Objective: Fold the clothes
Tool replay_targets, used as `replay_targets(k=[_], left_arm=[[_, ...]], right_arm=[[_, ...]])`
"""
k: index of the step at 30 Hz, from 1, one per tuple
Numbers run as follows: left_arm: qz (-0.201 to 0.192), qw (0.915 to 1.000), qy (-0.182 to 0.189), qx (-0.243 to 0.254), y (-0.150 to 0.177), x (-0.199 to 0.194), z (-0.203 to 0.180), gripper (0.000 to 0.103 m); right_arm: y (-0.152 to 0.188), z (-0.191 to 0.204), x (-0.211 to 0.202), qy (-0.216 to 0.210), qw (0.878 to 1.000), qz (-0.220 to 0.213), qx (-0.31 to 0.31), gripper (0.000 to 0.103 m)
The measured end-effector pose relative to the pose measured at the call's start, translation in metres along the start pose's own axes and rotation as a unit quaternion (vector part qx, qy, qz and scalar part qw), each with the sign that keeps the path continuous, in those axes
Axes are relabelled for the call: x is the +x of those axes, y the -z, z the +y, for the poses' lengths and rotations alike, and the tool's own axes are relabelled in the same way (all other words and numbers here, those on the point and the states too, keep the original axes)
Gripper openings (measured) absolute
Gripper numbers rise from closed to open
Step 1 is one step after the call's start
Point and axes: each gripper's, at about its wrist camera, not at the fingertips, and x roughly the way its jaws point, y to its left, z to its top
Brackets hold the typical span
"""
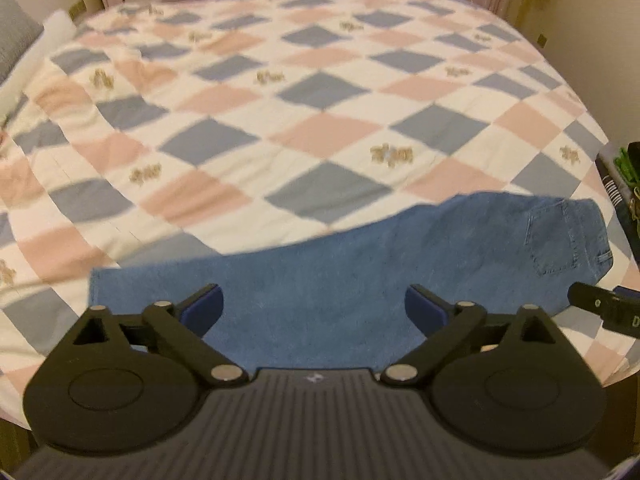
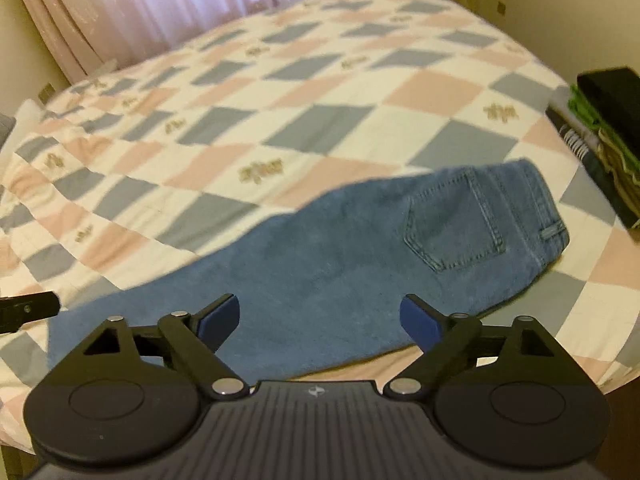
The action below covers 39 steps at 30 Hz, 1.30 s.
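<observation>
The jeans [image 2: 360,264] are lying along the near edge of the bed [image 1: 280,120], on the checked quilt, w/ the waist and back pocket [image 2: 452,220] pointing to the right and the leg end [image 1: 120,292] reaching to the left. They are looking like one long strip, so I am judging the two legs are lying one over the other, i.e. folded once lengthwise; the blur is not letting me confirm the edges.

The left gripper [image 1: 314,308] is hovering over the leg part, its jaws standing wide apart and holding nothing. The right gripper [image 2: 320,320] is hovering over the middle part of the jeans, jaws also wide apart, nothing between them. Whether the fingertips are touching the denim, I cannot tell.

At the right edge of the bed a stack of folded clothes [image 2: 600,148] is sitting, black and green pieces, well apart from the jeans.

So some clothes are already lying folded. For the jeans, the long strip is still wanting to be folded across, leg end toward waist, to become compact like the stack. Probably more than one cross fold is remaining.
</observation>
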Motion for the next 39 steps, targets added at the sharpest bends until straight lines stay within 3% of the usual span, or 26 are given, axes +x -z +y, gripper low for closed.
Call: replay_targets(k=[8,23,31,39], left_arm=[[-0.027,0.9995,0.004,0.017,0.012,-0.049,0.04,0.101],[-0.029,0.9991,-0.012,0.028,0.121,-0.113,0.184,0.102],[-0.027,0.998,0.014,0.054,0.15,-0.135,0.194,0.102],[-0.023,0.9986,0.008,0.047,0.14,-0.132,0.188,0.102]], right_arm=[[0.021,0.042,-0.054,0.011,0.999,-0.038,0.013,0.1],[0.141,0.166,-0.112,0.057,0.997,-0.043,0.038,0.101],[0.177,0.191,-0.143,0.091,0.995,-0.047,0.02,0.101],[0.169,0.187,-0.132,0.091,0.995,-0.033,0.011,0.101]])
